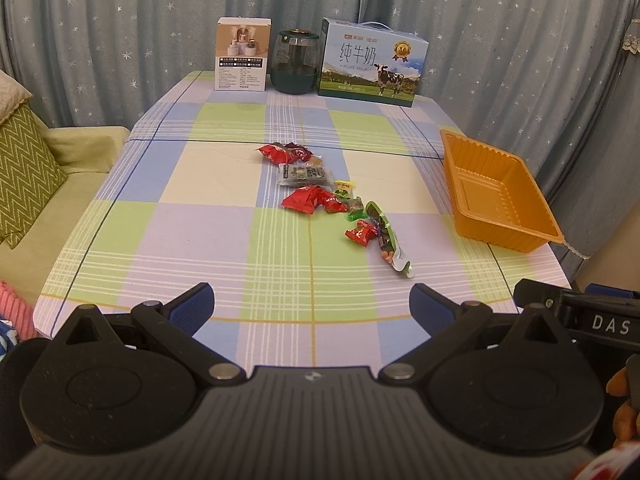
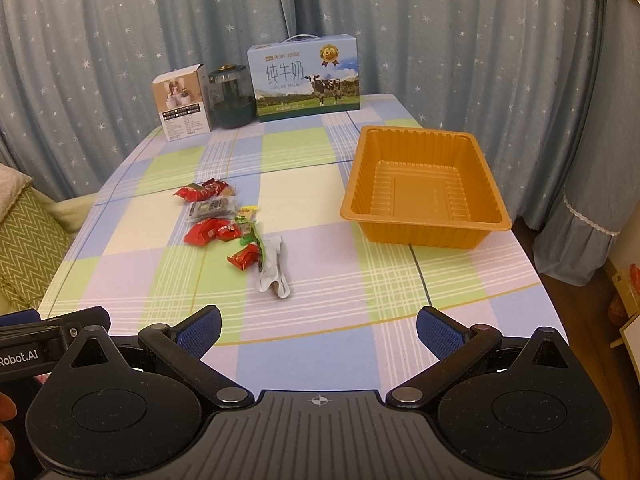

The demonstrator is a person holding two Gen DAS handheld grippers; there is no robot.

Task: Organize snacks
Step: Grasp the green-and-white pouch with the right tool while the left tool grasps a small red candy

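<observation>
Flanking the snacks: orange tray, milk box, jar.

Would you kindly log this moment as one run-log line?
left gripper open, empty | right gripper open, empty | snacks loose on table | tray empty

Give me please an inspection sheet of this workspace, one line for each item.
Surface: table under a checked cloth, flat.
Job's things: snack packets scattered loose mid-table; orange tray to their right, nothing in it.
Clutter: white box, dark jar and milk carton stand along the far edge.
Grippers: left tongs and right tongs open, holding nothing, at the near edge.
Cables: nothing seen.
Surroundings: starry curtain behind; sofa with a zigzag cushion to the left.
</observation>
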